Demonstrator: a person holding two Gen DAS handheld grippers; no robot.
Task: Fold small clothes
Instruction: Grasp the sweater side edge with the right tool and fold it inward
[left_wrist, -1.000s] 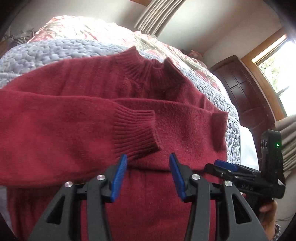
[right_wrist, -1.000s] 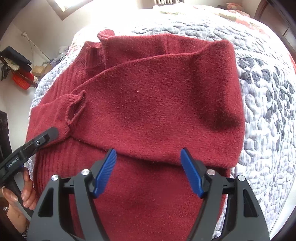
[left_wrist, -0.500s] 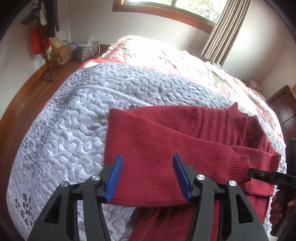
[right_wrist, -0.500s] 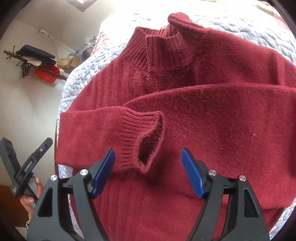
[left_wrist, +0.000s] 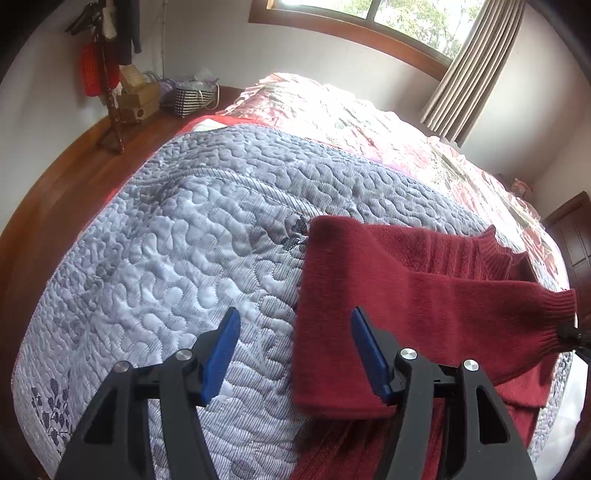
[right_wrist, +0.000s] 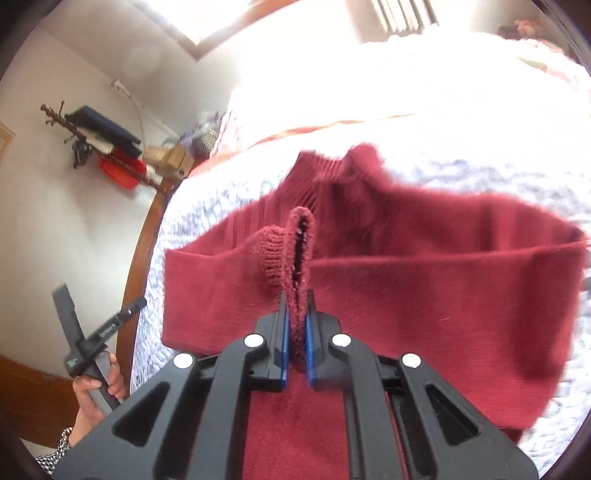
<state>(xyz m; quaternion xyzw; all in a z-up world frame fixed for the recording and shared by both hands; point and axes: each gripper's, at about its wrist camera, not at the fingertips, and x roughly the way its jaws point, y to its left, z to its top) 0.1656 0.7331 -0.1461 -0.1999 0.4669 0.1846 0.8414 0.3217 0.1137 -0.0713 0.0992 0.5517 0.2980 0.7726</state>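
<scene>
Right gripper (right_wrist: 295, 332) clamps sweater (right_wrist: 406, 277) cuff (right_wrist: 299, 251); left gripper (left_wrist: 295, 354) released (over quilt (left_wrist: 166, 240)).

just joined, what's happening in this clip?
A person holding a gripper in each hand is folding a red sweater on a bed with a grey quilt. The right gripper is shut on the ribbed sleeve cuff, which stands up between its fingers. The left gripper is open over the quilt at the sweater's folded edge, holding nothing. One sleeve lies folded across the body; the collar points away, toward the far end of the bed.
</scene>
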